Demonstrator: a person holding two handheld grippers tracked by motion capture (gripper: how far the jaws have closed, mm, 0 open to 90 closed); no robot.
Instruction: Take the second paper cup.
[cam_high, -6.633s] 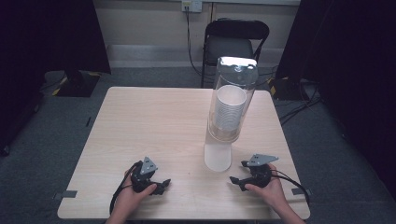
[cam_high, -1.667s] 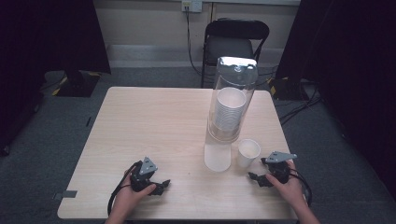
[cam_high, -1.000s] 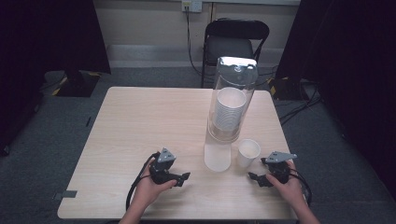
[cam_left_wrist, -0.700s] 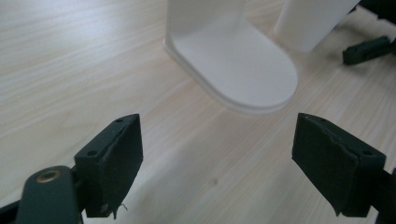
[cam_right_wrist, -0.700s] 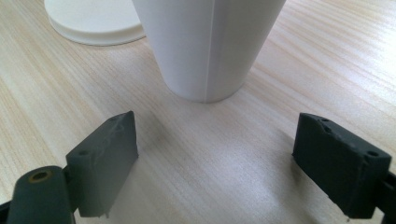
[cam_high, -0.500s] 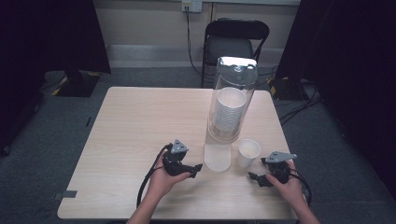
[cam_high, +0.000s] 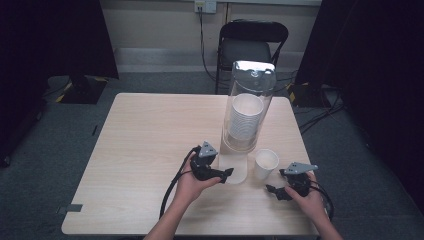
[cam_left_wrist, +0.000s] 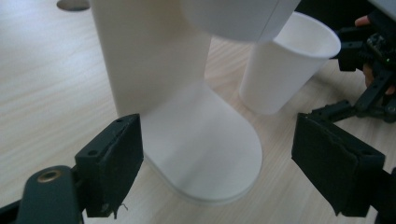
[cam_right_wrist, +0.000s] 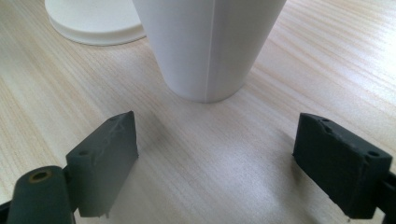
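Wooden table (cam_high: 150, 130) bears a white paper cup (cam_high: 265, 163), upright, between two gaping claws.

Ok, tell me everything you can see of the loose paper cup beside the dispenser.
The paper cup is plain white, tapered, with a rolled rim and a side seam. It stands upright and looks empty on the wooden table, just right of the dispenser's base. Nothing grips it; the right gripper sits open, short of it.

Both grippers low, jaws spread
Left gripper (cam_high: 226, 173) reaches inward from its hand; right gripper (cam_high: 270, 190) rests wide open
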